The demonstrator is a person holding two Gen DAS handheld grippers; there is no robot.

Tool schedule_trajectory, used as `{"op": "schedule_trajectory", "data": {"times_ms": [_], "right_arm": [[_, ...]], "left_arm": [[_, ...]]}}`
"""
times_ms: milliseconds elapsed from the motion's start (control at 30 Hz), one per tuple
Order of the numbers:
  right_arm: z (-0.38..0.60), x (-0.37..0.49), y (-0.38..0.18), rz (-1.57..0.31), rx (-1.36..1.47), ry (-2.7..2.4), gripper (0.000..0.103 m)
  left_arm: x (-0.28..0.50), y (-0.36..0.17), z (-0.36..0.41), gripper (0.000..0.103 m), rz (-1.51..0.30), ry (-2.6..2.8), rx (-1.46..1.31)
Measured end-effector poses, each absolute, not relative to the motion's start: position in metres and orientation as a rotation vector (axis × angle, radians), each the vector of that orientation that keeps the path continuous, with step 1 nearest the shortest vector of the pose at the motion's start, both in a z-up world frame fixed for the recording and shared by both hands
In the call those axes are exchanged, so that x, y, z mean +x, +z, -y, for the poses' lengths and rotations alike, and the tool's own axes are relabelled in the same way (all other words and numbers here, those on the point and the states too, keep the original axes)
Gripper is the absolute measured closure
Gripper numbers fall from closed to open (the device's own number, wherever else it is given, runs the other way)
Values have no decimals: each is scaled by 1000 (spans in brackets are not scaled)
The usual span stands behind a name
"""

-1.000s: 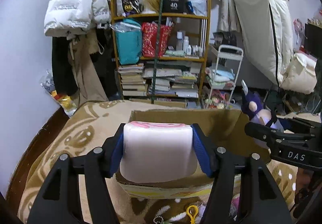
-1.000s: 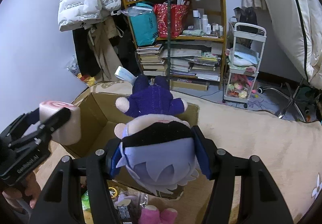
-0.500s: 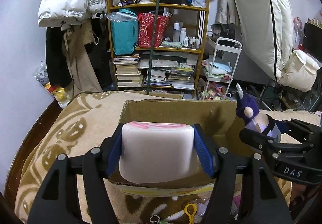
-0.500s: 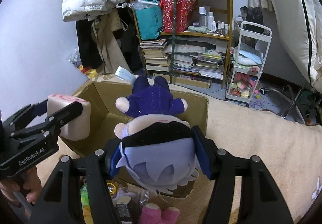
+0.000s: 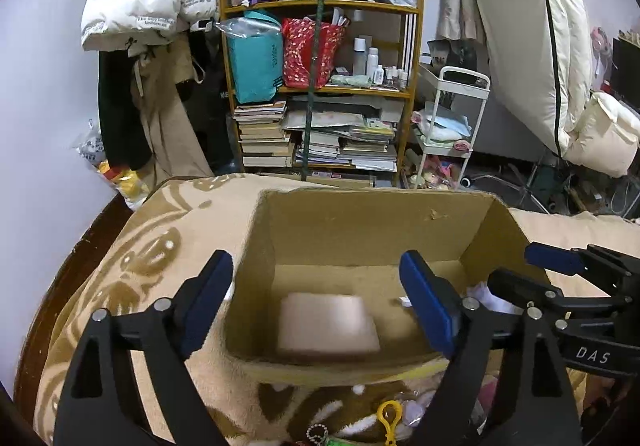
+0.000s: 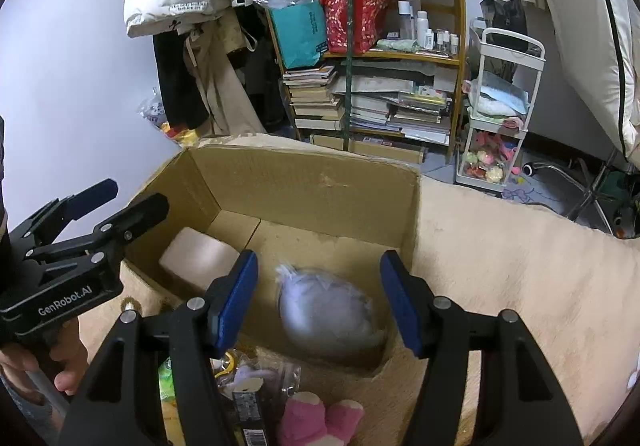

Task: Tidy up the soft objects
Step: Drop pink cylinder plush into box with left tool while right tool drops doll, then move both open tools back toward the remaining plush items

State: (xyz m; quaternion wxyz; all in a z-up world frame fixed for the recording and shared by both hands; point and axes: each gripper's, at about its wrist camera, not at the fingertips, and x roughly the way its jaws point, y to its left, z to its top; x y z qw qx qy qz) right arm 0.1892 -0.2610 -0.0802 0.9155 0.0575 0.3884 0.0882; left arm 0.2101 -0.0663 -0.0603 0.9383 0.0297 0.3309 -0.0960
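Both grippers hung over the open cardboard box (image 5: 372, 221) with jaws spread wide and nothing between them. Left gripper (image 5: 318, 306) sat above the box's near-left corner, blue pads (image 5: 426, 306) apart; in the right wrist view it showed at the left edge (image 6: 116, 201), also spread. Right gripper (image 6: 316, 300) was over the near-right part of the box, its pads (image 6: 398, 306) well apart. The pink-white block (image 5: 328, 324) lay flat on the box floor on the left side, blurred; from the right wrist it sat in the left corner against the wall (image 6: 198, 258). The plush doll (image 6: 326, 316) lay on the box floor at right, pale lavender head up, blurred, just below the right gripper's jaws. The box stood on a tan patterned blanket (image 5: 148, 242). In front of the box, outside it, were a pink plush (image 6: 316, 422), a yellow clip (image 5: 389, 414) and some bagged items too cluttered to tell.
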Motion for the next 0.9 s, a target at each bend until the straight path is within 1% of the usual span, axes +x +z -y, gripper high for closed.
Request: {"op": "schedule_trajectory", "data": {"times_ms": [67, 167, 233, 267, 300, 500, 900], "right_arm": [[262, 188, -79, -795, 120, 178, 26], [261, 183, -79, -786, 123, 171, 23], [260, 180, -75, -775, 126, 168, 16], [260, 178, -73, -765, 126, 165, 9], [260, 176, -71, -752, 124, 161, 5], [259, 166, -61, -726, 134, 152, 0], [266, 126, -53, -740, 157, 115, 0]], "left_arm": [[210, -60, 62, 15, -682, -189, 54], [208, -59, 59, 13, -687, -167, 62], [206, -59, 56, 11, -695, -157, 58], [205, -58, 53, 9, -702, -152, 49], [203, -58, 51, 8, -704, -149, 42], [189, -52, 42, 7, -706, -119, 38], [159, -52, 26, 7, -775, -114, 39]]}}
